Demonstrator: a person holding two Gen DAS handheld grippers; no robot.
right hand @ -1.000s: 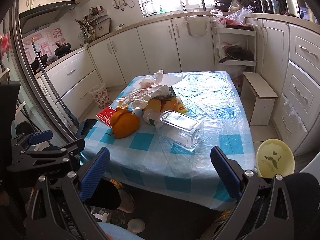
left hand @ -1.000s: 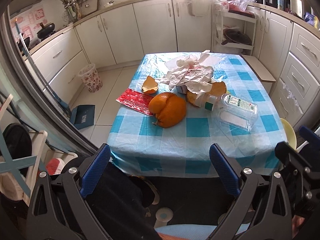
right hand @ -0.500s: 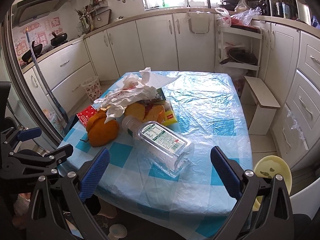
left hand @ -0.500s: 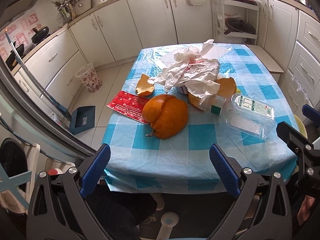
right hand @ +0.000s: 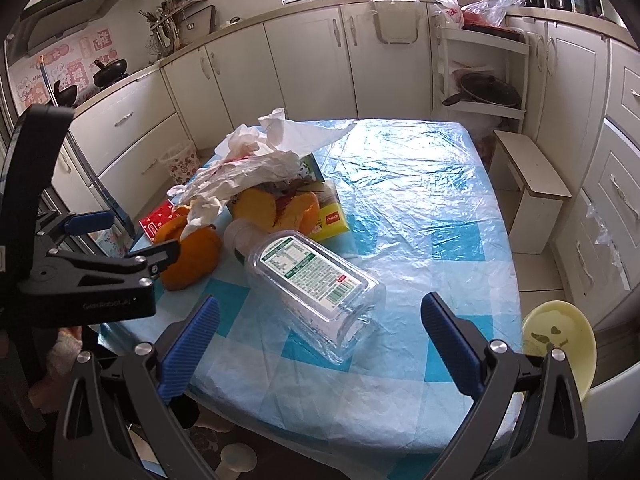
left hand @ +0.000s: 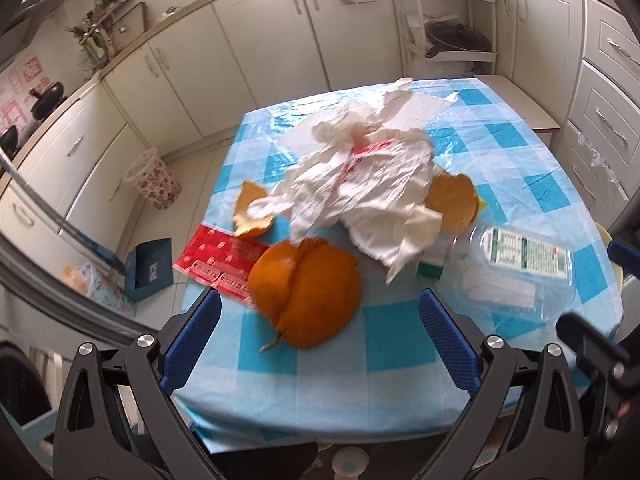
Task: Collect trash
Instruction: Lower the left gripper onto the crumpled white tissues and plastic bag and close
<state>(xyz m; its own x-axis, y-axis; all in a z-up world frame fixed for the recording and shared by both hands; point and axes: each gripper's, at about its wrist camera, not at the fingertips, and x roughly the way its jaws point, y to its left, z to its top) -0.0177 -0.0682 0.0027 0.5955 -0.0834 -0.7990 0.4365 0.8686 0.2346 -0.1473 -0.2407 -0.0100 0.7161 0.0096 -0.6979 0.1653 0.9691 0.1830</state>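
Left gripper (left hand: pixel 320 334) fingers apart above the worktop (left hand: pixel 400 392), peel (left hand: pixel 308 294) at 12 o'clock. Right gripper (right hand: pixel 320 338) fingers apart, bottle (right hand: pixel 312 280) at 12 o'clock.

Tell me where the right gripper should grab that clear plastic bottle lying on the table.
Probably across the flat-sided body of the clear plastic bottle, coming down from above. It lies on its side, base toward the open right gripper, neck against the peels, so the labelled middle is the freest part.
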